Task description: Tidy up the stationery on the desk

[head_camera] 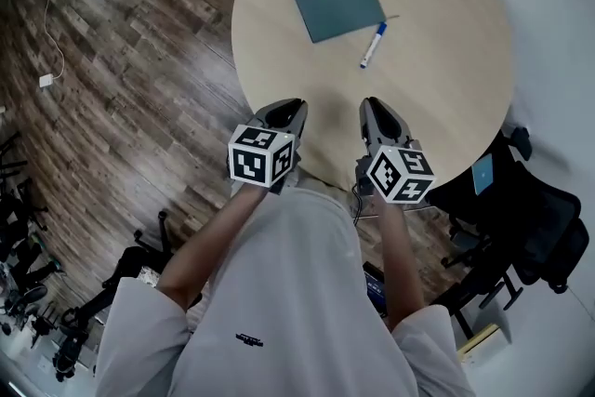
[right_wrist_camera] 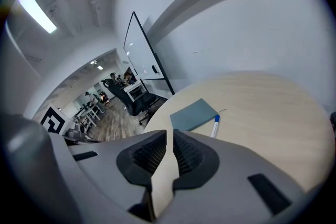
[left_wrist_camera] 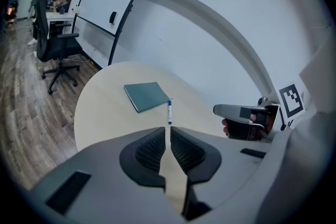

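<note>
left gripper (head_camera: 284, 107) and right gripper (head_camera: 376, 107) side by side over the near rim of the round tabletop (head_camera: 446, 79), both well short of the teal notebook (head_camera: 339, 6). both are tilted down toward it, which reads like a line-up for a reach, nothing more yet.

check the fingers (left_wrist_camera: 149, 149) in the left gripper view: clenched, just a thin slit between the pads, only bare tabletop showing through. same story in the right gripper view, pads drawn together with nothing caught in them. makes sense, there is nothing to carry so far.

the stationery is untouched. the notebook lies flat and closed, turned a little askew. the marker pen (head_camera: 373, 45), white with blue ends, lies loose just beside the notebook's near right corner, slanting away from it. whether it touches that corner i cannot tell. no pen pot or tray shows anywhere around the notebook, so my guess is the tidy-up means squaring the pen against or on top of it.

the right gripper sits on the pen's side of the notebook, so it looks the natural one to take it, once those fingers release.
</note>
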Demonstrator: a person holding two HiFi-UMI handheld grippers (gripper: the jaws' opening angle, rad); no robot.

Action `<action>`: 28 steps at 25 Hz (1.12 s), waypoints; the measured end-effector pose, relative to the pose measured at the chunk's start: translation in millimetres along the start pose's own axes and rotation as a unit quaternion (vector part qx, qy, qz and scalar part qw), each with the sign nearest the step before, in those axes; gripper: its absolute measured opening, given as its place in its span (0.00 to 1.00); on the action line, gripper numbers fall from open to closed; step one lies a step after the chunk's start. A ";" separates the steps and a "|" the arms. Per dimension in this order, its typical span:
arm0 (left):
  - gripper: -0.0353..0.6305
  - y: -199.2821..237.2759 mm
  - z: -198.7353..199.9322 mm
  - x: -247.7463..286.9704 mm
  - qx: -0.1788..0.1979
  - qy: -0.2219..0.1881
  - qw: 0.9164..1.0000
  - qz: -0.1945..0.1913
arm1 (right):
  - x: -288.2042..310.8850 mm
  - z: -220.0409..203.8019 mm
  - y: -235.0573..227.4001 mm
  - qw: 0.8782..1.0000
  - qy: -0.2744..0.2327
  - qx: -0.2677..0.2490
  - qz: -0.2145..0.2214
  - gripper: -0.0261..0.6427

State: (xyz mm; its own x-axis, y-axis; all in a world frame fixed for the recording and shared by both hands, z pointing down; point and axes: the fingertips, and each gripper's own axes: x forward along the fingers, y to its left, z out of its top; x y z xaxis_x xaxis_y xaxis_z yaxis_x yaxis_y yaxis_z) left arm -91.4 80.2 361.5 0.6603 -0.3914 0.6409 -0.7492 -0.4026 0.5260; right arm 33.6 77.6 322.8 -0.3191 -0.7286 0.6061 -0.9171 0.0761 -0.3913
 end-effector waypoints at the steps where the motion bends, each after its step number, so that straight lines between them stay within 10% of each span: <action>1: 0.12 1.1 4.2 7.1 -0.007 0.001 1.000 0.005 | 6.6 5.6 -5.7 1.000 0.004 -0.008 0.004 0.13; 28: 0.12 82.0 61.9 179.8 -0.108 -0.023 0.987 0.115 | 209.0 70.7 -162.8 0.992 0.077 -0.093 0.034 0.13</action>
State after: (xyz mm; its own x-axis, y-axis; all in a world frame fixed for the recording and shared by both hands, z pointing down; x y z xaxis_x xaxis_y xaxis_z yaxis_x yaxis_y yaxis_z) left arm -30.9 -74.4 485.3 0.4691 -0.4911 0.7340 -0.8701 -0.1149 0.4793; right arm 133.2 -135.2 464.2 -0.4014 -0.6054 0.6873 -0.9158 0.2561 -0.3093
